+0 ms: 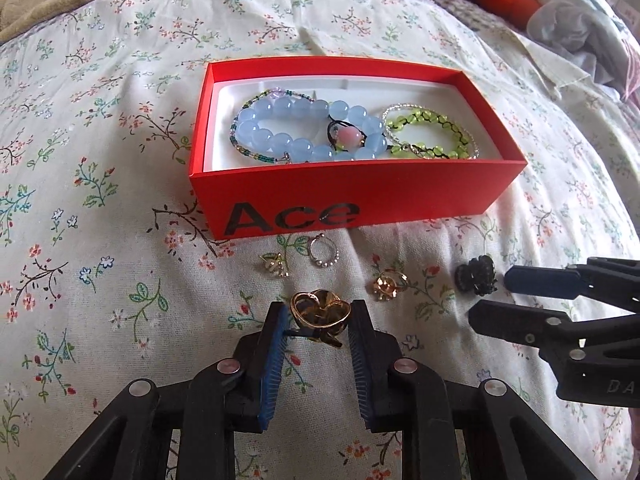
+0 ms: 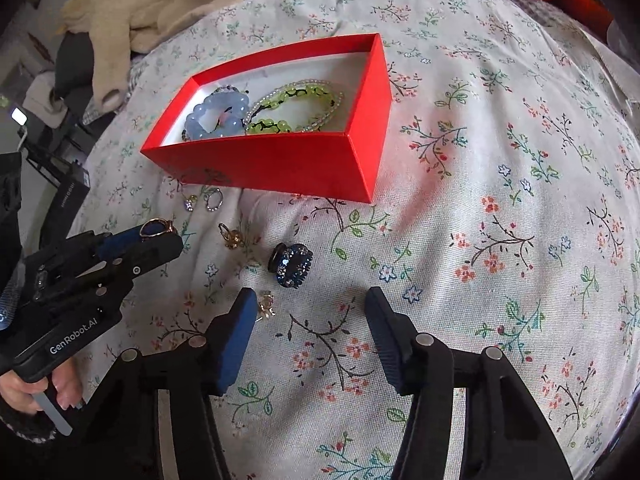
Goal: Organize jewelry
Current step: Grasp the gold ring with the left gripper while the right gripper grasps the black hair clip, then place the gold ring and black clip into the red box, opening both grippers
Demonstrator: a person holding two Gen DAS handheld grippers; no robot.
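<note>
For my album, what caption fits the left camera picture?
Left gripper pinches a gold ring before the red box.

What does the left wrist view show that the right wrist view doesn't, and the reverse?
Only left wrist: black "Ace" lettering on the box front.
Only right wrist: the hand on the left gripper's handle, and a small gold earring beside the right gripper.
Both: red cardboard box of bead bracelets, gold ring between the left gripper's pads, dark rhinestone ring.
</note>
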